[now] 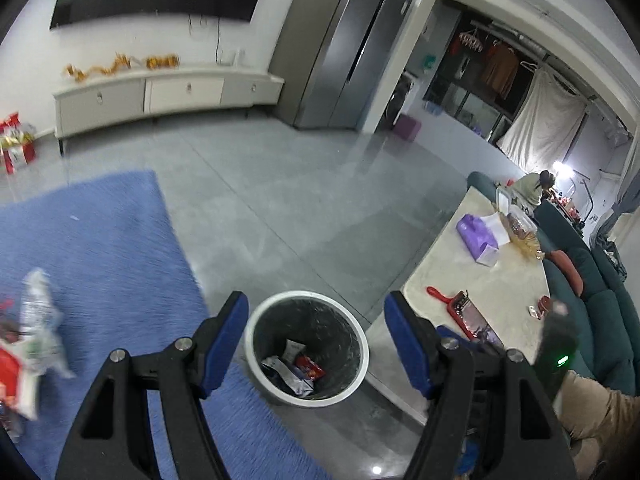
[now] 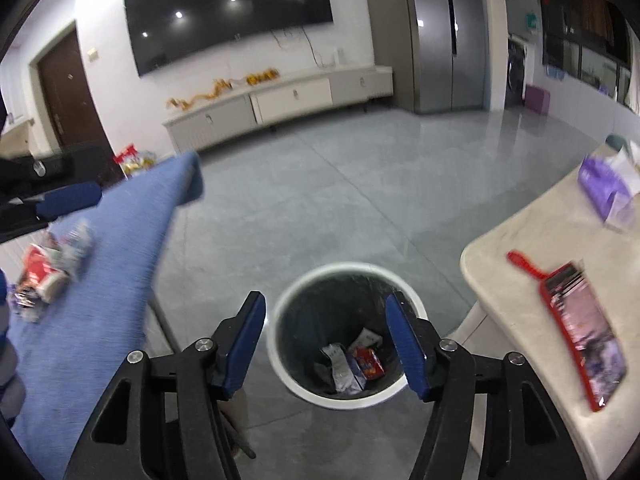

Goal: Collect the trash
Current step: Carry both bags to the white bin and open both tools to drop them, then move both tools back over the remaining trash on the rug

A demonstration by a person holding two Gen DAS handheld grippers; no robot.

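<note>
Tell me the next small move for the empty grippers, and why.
Probably swing the left gripper toward the crumpled wrappers and clear plastic bottle on the blue rug. Both grippers are open and empty, the white-rimmed trash bin already holds some wrappers, and that pile is still uncollected.

Waste bin (image 2: 347,334): smooth white plastic rim, lined with a crinkled, faintly shiny black bag; inside, glossy foil and printed wrappers (image 2: 352,362). Rug (image 1: 100,264), left: blue, matt, fuzzy ribbed pile, bearing crumpled clear plastic and paper litter (image 1: 38,332). Floor (image 1: 280,184): grey polished tile, reflective. Table (image 2: 516,300), right: pale, stone-like matt top. Refrigerator (image 2: 448,36), far: brushed metal, satin sheen. Gripper pads (image 2: 242,344): matt blue on black plastic.
</note>
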